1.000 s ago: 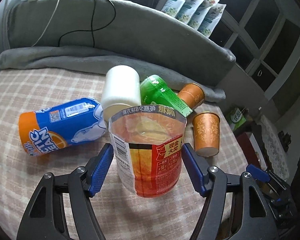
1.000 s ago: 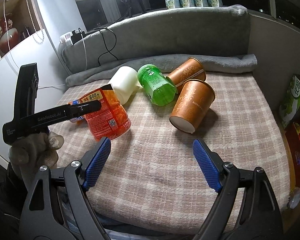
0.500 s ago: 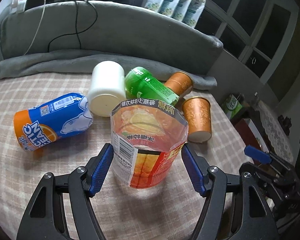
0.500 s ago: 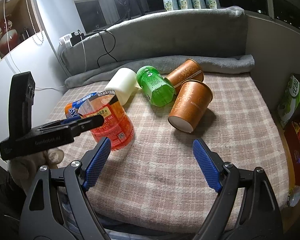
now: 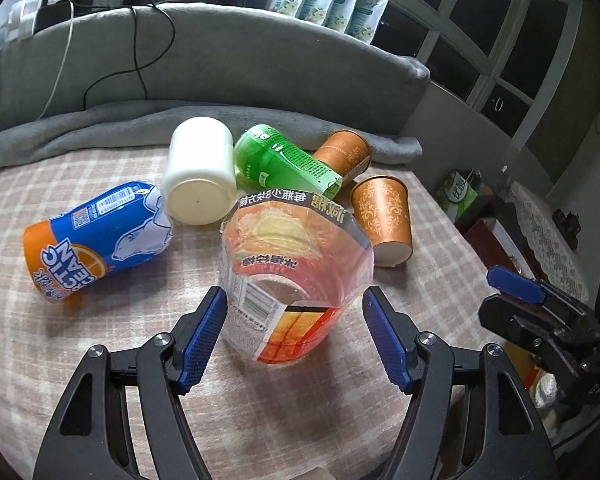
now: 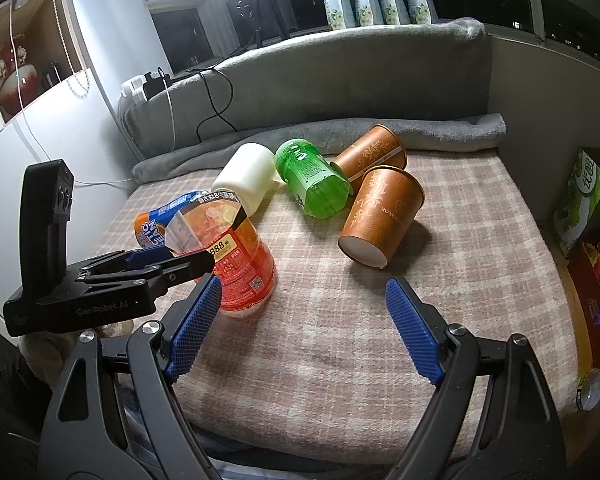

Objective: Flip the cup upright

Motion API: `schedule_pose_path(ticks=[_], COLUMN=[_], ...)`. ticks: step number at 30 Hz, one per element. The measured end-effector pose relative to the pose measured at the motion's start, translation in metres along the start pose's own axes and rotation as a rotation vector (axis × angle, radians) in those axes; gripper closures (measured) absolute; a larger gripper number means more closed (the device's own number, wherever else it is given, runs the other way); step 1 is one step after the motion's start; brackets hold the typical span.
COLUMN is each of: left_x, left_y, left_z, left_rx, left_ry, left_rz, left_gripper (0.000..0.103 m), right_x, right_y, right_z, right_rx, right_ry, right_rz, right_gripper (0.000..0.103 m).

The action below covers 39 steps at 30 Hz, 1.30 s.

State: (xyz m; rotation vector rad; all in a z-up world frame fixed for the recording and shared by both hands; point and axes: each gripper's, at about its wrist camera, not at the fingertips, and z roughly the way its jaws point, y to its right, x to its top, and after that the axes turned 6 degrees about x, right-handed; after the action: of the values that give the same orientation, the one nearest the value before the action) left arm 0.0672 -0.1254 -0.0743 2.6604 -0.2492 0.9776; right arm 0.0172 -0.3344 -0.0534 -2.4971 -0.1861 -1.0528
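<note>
An orange-red clear plastic cup (image 5: pixel 292 280) stands upright on the plaid cloth, open mouth up; it also shows in the right wrist view (image 6: pixel 236 264). My left gripper (image 5: pixel 296 332) is open, its blue pads on either side of the cup with gaps; it shows at the left of the right wrist view (image 6: pixel 160 260). My right gripper (image 6: pixel 300 328) is open and empty, low over the cloth's near part. Its blue tip shows in the left wrist view (image 5: pixel 516 284).
Lying on their sides behind: a blue-orange cup (image 5: pixel 96 240), a white cup (image 5: pixel 200 172), a green cup (image 5: pixel 280 160) and two brown paper cups (image 6: pixel 380 216), (image 6: pixel 368 148). A grey cushion (image 5: pixel 220 64) backs the bed. Boxes (image 6: pixel 584 192) stand right of the edge.
The orange-red cup went from tilted in the left gripper to standing on the cloth. The left gripper rose and drew back a little. The right gripper stayed still.
</note>
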Motion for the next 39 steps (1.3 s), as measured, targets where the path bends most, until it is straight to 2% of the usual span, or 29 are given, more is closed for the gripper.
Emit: schedule_pose_path(ticks=[8, 14, 17, 21, 22, 24, 29, 30, 32, 39], left_x=[-0.004, -0.01, -0.013, -0.015, -0.015, -0.015, -0.013, -0.012, -0.01, -0.012], left_y=[-0.005, -0.013, -0.019, -0.027, -0.028, -0.031, -0.041, -0.042, -0.045, -0.053], left_z=[-0.01, -0.03, -0.05, -0.087, -0.096, -0.112, -0.14, -0.143, -0.147, -0.153], left_rx=[-0.002, 0.003, 0.033, 0.136, 0.169, 0.221, 0.294, 0.301, 0.314, 0.348], left_ry=[-0.004, 0.024, 0.094, 0.265, 0.312, 0.39, 0.523, 0.533, 0.55, 0.567], left_rz=[0.024, 0.035, 0.047, 0.054, 0.056, 0.051, 0.011, 0.011, 0.007, -0.017], left_gripper=[0.033, 0.033, 0.033, 0.032, 0.031, 0.028, 0.025, 0.022, 0.021, 0.021], right_x=[0.004, 0.009, 0.01, 0.012, 0.013, 0.015, 0.016, 0.015, 0.014, 0.014], right_y=[-0.004, -0.012, -0.018, -0.024, -0.026, -0.029, -0.035, -0.036, -0.039, -0.044], right_z=[-0.001, -0.005, -0.008, -0.011, -0.012, -0.015, -0.017, -0.018, -0.019, -0.027], right_rx=[-0.009, -0.071, -0.119, -0.179, -0.186, -0.204, -0.258, -0.267, -0.289, -0.336], right_ry=[0.024, 0.083, 0.13, 0.186, 0.201, 0.231, 0.286, 0.294, 0.315, 0.382], right_rz=[-0.009, -0.045, -0.07, -0.096, -0.099, -0.102, -0.113, -0.116, -0.124, -0.134], right_gripper=[0.016, 0.016, 0.016, 0.015, 0.011, 0.011, 0.01, 0.01, 0.002, 0.002])
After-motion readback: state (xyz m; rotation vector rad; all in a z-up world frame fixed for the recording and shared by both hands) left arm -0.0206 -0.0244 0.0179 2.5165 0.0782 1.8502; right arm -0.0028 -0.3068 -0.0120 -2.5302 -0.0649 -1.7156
